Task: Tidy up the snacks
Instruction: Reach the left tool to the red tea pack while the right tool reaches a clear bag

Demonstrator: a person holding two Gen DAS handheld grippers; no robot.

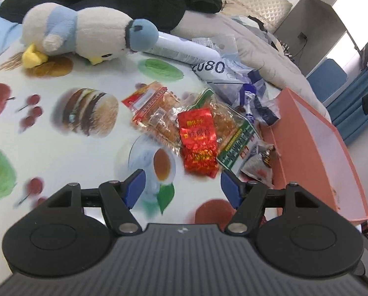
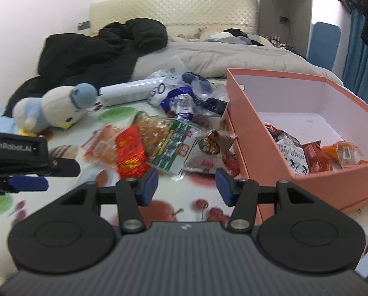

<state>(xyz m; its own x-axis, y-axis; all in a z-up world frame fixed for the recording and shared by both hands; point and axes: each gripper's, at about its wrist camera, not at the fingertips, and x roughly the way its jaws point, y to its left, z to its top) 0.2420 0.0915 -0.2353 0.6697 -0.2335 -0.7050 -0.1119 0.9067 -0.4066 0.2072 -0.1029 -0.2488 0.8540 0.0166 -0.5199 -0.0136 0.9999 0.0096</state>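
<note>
The left hand-held gripper (image 1: 182, 187) hangs released over the food-print sheet (image 1: 60, 148) of the bed, its blue pads (image 1: 134, 187) spread with nothing between them, and the right hand-held gripper (image 2: 186, 187) is likewise empty, its jaws parted and apart from any packet. Just ahead of the left one lies the red foil packet (image 1: 198, 143), resting on top of a clear bag of orange crisps (image 1: 156, 116) and against a green-and-white printed bag (image 1: 235, 145); a small dark-printed sachet (image 1: 258, 162) sits beside that, close to the wall of the orange box (image 1: 307, 133). The box stands at the sheet's right side and already holds several snacks (image 2: 314, 155) at its near end. Beyond the pile lie a crumpled blue-and-white plastic bag (image 2: 196, 98), a white tube (image 2: 127, 93) and a plush bird (image 2: 53, 108). The foil packet looks light, crinkly and slippery, likely to slide on the bags beneath, so a pinch across its narrow width near the middle seems safest. The crisp bag is probably fragile and better taken by its sealed edge.
</note>
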